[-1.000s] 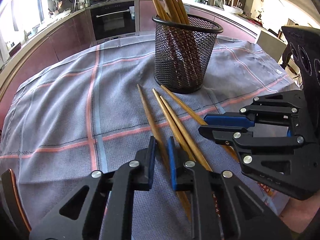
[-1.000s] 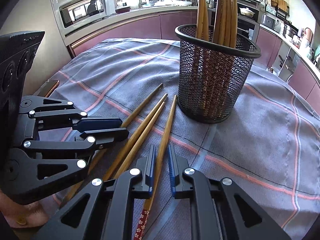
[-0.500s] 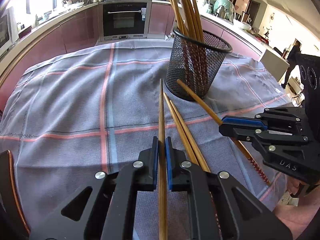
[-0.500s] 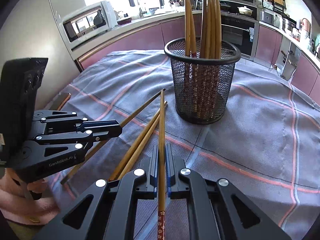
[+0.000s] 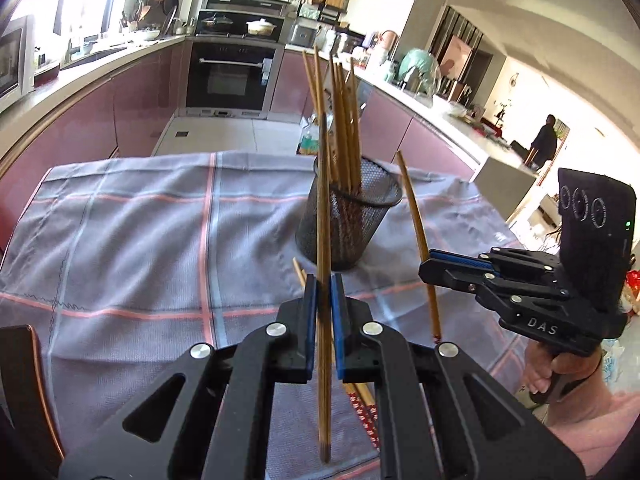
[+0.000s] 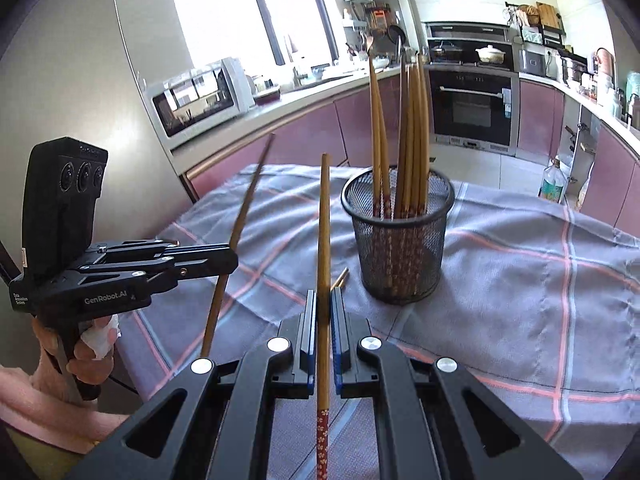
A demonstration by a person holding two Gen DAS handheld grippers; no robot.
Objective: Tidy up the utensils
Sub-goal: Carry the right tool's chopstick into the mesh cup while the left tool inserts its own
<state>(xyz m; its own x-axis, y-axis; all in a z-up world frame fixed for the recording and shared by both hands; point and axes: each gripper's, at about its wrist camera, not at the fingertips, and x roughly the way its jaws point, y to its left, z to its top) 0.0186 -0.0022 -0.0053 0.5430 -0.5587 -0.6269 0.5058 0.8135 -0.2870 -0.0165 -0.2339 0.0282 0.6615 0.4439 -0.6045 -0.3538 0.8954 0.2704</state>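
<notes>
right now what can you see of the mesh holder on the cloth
The mesh holder is a round black wire-mesh cup with a solid rim, standing upright on the grey checked cloth. Several wooden chopsticks stand in it, thin ends up, patterned red ends showing through the mesh. Neither gripper touches it.

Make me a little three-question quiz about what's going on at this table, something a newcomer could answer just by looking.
1. True or false: the left gripper is empty.
2. What does the right gripper hold? A) a spoon B) a chopstick C) a fork
3. Where do the other chopsticks stand?

Key
1. False: it is shut on a chopstick.
2. B: a wooden chopstick with a red patterned end.
3. Upright in the black mesh cup on the checked cloth.
</notes>
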